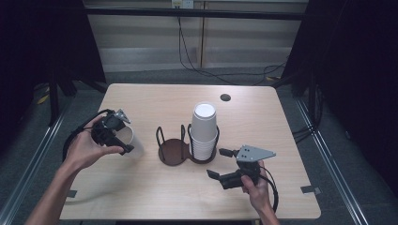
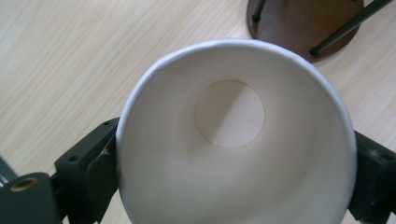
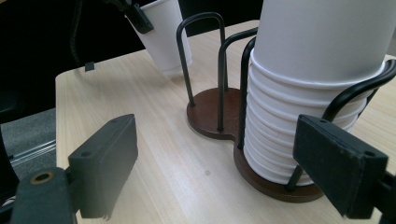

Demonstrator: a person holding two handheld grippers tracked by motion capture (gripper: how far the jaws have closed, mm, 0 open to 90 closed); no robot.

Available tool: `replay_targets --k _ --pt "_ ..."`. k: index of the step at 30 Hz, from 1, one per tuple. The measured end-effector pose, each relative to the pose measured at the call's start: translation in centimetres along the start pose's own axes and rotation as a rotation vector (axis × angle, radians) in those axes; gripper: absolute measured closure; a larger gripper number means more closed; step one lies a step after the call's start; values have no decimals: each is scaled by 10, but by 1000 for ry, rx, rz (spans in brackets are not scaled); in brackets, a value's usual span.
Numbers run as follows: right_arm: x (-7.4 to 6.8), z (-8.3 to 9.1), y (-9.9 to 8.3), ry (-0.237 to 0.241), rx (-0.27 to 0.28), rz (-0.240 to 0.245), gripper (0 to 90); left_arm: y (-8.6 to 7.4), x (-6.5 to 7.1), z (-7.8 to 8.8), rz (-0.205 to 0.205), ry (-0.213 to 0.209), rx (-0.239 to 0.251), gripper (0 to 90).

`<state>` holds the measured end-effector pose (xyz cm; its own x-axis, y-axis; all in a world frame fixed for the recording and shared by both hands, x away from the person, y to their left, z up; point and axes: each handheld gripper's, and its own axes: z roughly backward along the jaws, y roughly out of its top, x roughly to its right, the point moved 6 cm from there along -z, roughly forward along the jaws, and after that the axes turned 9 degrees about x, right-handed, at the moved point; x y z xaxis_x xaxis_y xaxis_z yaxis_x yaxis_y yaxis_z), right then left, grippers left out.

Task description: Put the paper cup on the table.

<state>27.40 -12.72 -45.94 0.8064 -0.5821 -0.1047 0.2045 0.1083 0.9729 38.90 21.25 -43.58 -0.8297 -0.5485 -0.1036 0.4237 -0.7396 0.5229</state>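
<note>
My left gripper (image 1: 124, 135) is shut on a single white paper cup (image 1: 133, 137) just left of the holder, held low over the table. In the left gripper view the cup's open mouth (image 2: 233, 140) faces the camera, with a black jaw on each side of its rim. A dark brown two-bay cup holder (image 1: 172, 151) stands mid-table; its left bay (image 3: 210, 109) is empty. Its right bay carries a stack of upside-down white cups (image 1: 204, 127) (image 3: 308, 93). My right gripper (image 1: 219, 163) (image 3: 224, 168) is open, near the stack's base and touching nothing.
The light wooden table (image 1: 263, 112) has a small dark hole (image 1: 225, 97) at the back and tape marks near its front corners (image 1: 309, 189). The holder's thin black wire loops (image 3: 201, 28) rise between the bays. Dark curtains and floor cables surround the table.
</note>
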Motion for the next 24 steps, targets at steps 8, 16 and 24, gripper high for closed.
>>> replay_targets --k 8,16,24 --pt "0 -1 -1 -3 -3 1 140 -2 3 -17 -44 -13 -89 76" --pt "0 0 -1 -5 -3 2 140 1 2 -28 -82 -26 -102 71" --pt "0 -1 -2 -5 -3 -2 140 2 0 -32 -83 23 -128 60"
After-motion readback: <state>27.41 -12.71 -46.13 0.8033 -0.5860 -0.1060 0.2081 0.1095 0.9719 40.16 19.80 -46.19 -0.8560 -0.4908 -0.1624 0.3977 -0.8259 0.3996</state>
